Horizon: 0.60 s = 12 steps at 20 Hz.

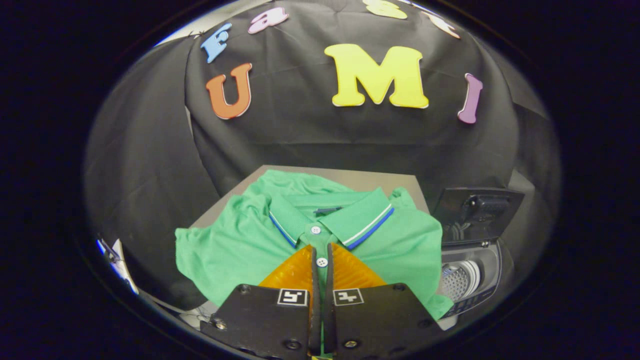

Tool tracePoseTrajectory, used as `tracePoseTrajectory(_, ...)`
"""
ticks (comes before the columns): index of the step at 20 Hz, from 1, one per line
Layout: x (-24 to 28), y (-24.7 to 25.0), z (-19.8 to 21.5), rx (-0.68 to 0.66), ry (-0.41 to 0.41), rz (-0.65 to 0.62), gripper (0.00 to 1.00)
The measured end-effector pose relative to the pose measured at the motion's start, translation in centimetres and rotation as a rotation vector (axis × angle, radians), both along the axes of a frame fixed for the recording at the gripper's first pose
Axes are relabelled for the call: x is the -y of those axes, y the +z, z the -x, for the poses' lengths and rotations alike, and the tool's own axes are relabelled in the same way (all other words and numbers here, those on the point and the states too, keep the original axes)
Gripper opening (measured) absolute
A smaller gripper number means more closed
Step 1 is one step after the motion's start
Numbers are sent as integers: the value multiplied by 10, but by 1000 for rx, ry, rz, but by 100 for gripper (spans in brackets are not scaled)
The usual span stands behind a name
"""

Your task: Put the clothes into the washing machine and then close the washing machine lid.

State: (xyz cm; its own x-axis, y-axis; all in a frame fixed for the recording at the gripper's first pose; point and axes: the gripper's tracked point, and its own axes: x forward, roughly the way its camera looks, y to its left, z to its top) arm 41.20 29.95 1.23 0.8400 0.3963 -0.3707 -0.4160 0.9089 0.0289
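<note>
While the green polo shirt [240, 245] lies spread on the grey table [370, 181], none of the task counts as finished: shirt not yet in the drum, lid not yet shut. Gripper [320, 260] with its orange fingers [292, 272] drawn narrow, nearly together, right at the button placket just below the collar [360, 220]. A thin strip of green fabric showing between the pads, so probably pinched there, though a firm two-sided hold cannot be confirmed from this angle. Small washing machine [470, 280] to the right of the shirt, close beside its right sleeve, with the lid [477, 212] standing up and open and the perforated drum [457, 282] exposed. Left to do, judging by this: lift the shirt, carry it right, drop it into the drum, then swing the lid down.

Hard to make out: the lower half of the shirt, hidden behind the black gripper body; the near part of the washer, cut off; the drum's contents, too small to tell; some white object at far left, unclear.
</note>
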Motion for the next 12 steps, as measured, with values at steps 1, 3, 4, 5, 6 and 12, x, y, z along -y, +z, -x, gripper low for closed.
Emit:
tracePoseTrajectory(1, 6, 9, 11, 15, 5, -20, 6)
tracePoseTrajectory(3, 19, 23, 29, 52, 9, -45, 6)
tracePoseTrajectory(4, 27, 32, 40, 74, 11, -57, 6)
tracePoseTrajectory(5, 36, 41, 50, 97, 11, -68, 6)
tracePoseTrajectory(6, 44, 47, 59, 116, 13, -77, 6)
tracePoseTrajectory(12, 112, 91, 128, 223, -24, -161, 6)
